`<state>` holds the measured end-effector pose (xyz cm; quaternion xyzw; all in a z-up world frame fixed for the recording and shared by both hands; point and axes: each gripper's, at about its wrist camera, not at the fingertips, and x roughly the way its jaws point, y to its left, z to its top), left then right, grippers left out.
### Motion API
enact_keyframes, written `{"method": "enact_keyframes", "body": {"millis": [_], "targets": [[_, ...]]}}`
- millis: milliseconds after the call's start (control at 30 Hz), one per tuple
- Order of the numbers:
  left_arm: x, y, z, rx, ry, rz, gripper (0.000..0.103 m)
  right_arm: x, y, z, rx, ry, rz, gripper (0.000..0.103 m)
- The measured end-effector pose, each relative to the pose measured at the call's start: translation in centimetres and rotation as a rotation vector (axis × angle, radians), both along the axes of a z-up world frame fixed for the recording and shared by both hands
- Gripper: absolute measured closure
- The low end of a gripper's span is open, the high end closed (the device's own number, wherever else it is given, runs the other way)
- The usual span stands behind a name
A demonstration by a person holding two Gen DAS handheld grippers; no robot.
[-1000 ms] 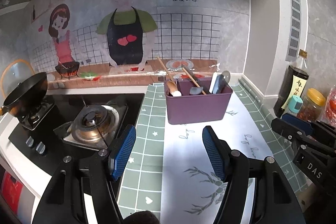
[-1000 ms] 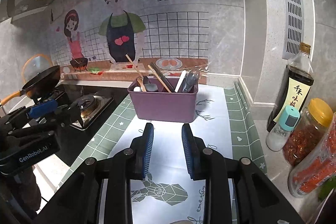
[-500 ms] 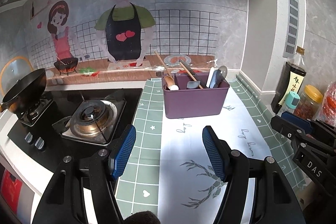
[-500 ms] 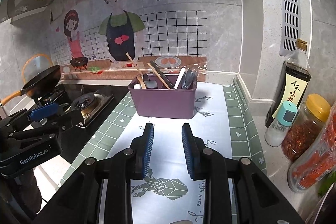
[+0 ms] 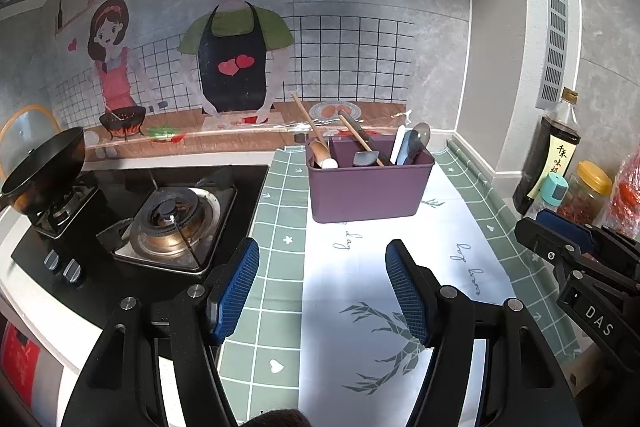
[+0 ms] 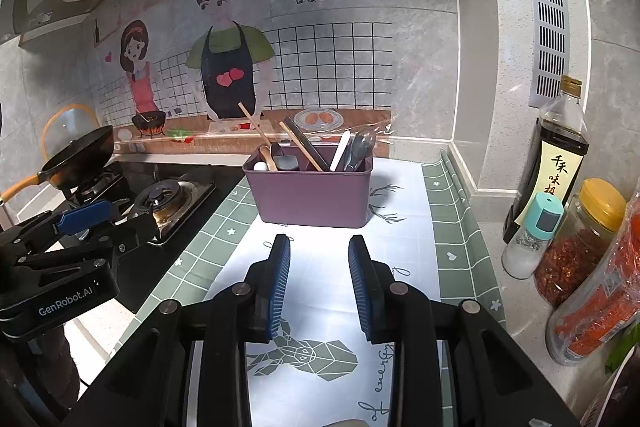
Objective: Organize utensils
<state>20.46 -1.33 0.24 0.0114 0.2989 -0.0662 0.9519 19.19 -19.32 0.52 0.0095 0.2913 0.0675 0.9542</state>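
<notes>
The purple bin (image 5: pixel 370 183) is sitting at the far end of the table (image 5: pixel 352 287), right of the stove (image 5: pixel 172 223), and the spoons and chopsticks (image 6: pixel 302 145) are all standing inside it, so the tidying job looks just about done. The left tool (image 5: pixel 322 287) is hanging wide open and the right tool (image 6: pixel 319 281) is hanging partly open, both holding nothing, near the front and well apart from the bin. Next, I think, they are only needing to check for any spoon left out.
</notes>
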Motion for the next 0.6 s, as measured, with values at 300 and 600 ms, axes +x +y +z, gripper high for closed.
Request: {"method": "enact_keyframes", "body": {"millis": [300, 600], "targets": [[0.39, 0.05, -0.32, -0.001, 0.009, -0.01, 0.037, 0.07, -0.01, 0.09, 0.001, 0.001, -0.009, 0.074], [0.94, 0.14, -0.77, -0.013, 0.027, -0.024, 0.037, 0.49, 0.08, 0.1, 0.0, 0.002, -0.027, 0.074]]}}
